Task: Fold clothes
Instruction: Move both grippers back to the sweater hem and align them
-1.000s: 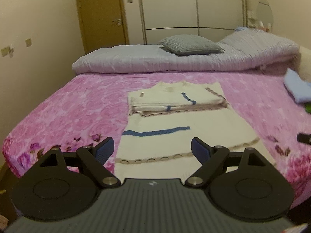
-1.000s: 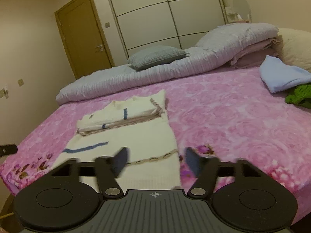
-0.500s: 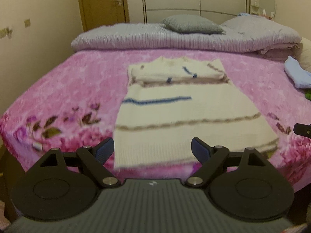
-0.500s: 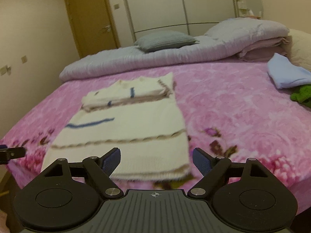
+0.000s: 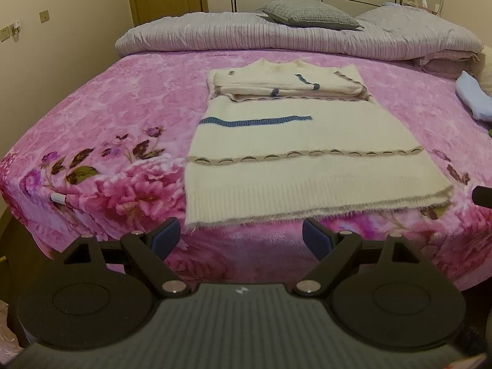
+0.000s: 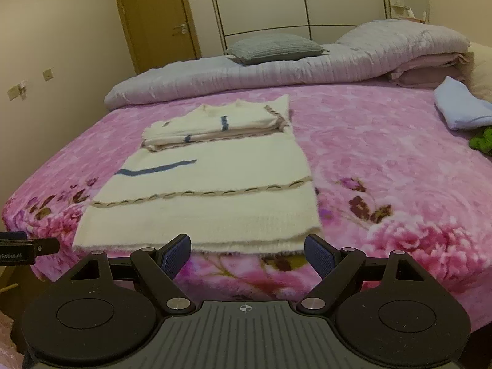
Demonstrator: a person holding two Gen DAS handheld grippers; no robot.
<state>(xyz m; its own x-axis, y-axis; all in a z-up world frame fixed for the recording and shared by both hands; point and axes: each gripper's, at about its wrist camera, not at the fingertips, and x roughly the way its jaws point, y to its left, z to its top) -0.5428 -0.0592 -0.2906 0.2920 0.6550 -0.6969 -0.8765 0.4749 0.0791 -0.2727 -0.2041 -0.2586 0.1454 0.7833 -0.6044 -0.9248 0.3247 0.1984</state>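
A cream knit sweater (image 5: 304, 156) with a blue stripe and a tan band lies flat on the pink floral bed, its sleeves and top folded over at the far end. It also shows in the right wrist view (image 6: 209, 190). My left gripper (image 5: 241, 236) is open and empty, just short of the sweater's near hem at the bed's front edge. My right gripper (image 6: 247, 252) is open and empty, at the hem's near right part. The left gripper's tip (image 6: 27, 247) shows at the left edge of the right wrist view.
A grey quilt (image 5: 276, 35) and grey pillow (image 5: 310, 15) lie at the head of the pink bed (image 5: 123, 98). A folded light-blue garment (image 6: 461, 109) and a green item (image 6: 481, 141) lie at the right. A door and wardrobe stand behind.
Both grippers have drawn back toward the bed's front edge and tilted down, so the sweater's near hem now lies just beyond the fingertips. The right gripper's jaws have opened wider.
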